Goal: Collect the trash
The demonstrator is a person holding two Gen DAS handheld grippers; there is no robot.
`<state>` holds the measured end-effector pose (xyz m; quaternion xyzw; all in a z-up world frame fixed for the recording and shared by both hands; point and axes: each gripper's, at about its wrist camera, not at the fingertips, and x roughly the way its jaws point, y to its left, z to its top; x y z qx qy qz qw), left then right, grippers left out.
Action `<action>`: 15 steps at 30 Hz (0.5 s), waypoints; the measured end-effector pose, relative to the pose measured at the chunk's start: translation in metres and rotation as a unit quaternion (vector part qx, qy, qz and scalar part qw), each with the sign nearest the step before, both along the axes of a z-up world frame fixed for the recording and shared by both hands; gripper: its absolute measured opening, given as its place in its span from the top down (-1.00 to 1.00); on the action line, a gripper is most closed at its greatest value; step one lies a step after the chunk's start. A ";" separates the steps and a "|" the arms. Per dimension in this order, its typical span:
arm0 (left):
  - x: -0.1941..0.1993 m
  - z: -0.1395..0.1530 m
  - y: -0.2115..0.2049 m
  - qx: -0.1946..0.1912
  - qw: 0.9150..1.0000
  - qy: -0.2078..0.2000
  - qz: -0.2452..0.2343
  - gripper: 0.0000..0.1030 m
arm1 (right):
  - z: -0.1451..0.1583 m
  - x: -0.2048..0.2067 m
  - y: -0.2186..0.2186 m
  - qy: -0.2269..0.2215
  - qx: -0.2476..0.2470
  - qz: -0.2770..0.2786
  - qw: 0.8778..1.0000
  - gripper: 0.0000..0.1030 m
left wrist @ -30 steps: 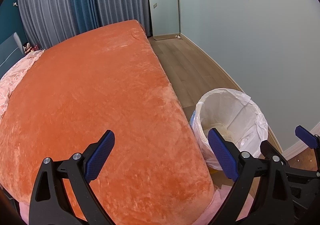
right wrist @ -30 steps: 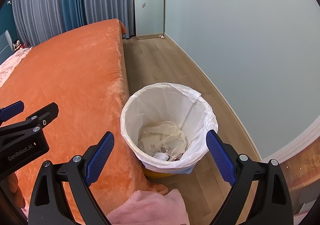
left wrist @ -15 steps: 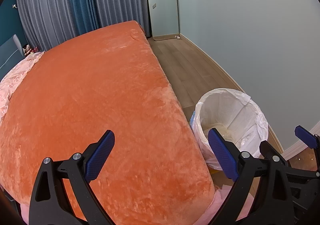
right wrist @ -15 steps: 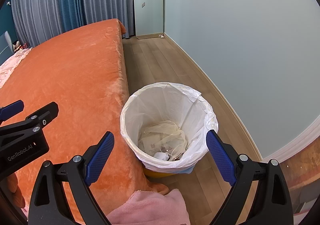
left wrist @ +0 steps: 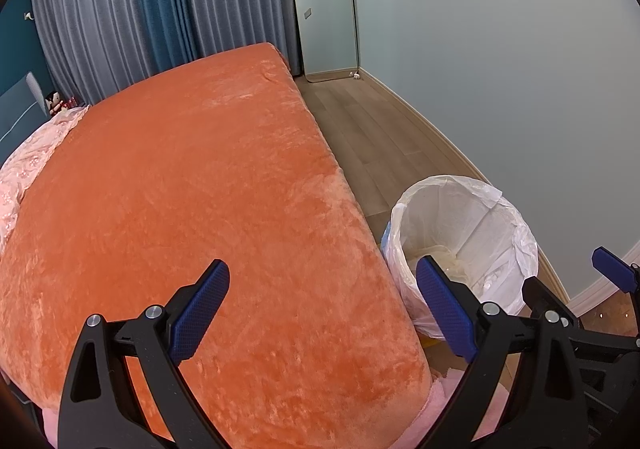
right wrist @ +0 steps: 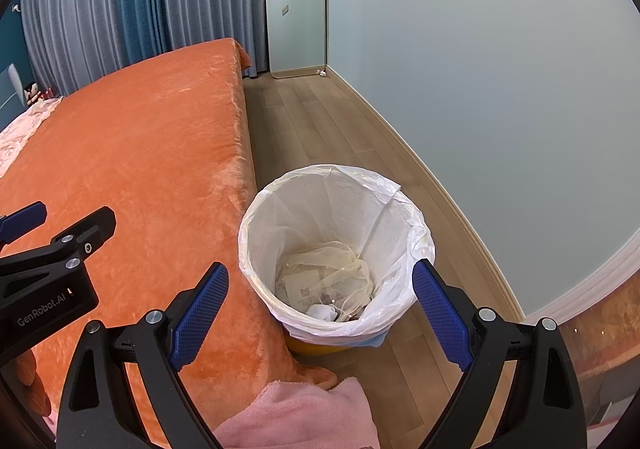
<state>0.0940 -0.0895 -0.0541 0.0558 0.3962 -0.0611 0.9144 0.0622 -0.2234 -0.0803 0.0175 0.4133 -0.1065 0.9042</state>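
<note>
A bin with a white liner (right wrist: 400, 205) stands on the floor beside the bed; it also shows in the left wrist view (left wrist: 492, 209). Crumpled trash (right wrist: 328, 281) lies in its bottom: thin plastic, paper and a white wad. My right gripper (right wrist: 320, 301) is open and empty, held above the bin's near rim. My left gripper (left wrist: 322, 305) is open and empty above the orange bedspread (left wrist: 180, 189), left of the bin. The left gripper's body (right wrist: 44, 273) shows at the left of the right wrist view.
The bed's orange cover (right wrist: 128, 153) fills the left side. A pink blanket (right wrist: 304, 413) hangs at the bed's near corner. Wooden floor (right wrist: 320, 121) runs between bed and pale blue wall (right wrist: 500, 89). Curtains (left wrist: 140, 9) and a standing mirror (left wrist: 324, 5) are at the back.
Both views have shifted only slightly. The grippers stay open and empty. The bin and its contents have not moved.
</note>
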 end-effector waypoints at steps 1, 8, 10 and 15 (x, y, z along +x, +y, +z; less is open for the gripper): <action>0.000 0.000 0.000 0.000 1.000 0.000 0.000 -0.75 | 0.000 0.000 0.000 0.000 0.000 0.000 1.000 -0.72; 0.000 0.000 0.000 -0.002 1.000 0.001 -0.003 -0.75 | 0.000 0.000 -0.001 0.001 0.001 -0.001 1.000 -0.72; -0.001 -0.001 0.002 -0.005 1.000 0.002 -0.002 -0.75 | 0.000 0.000 -0.002 0.002 0.001 -0.003 1.000 -0.72; -0.001 -0.003 0.004 -0.008 1.000 0.004 -0.006 -0.75 | -0.001 0.000 -0.005 0.001 0.005 -0.007 1.000 -0.72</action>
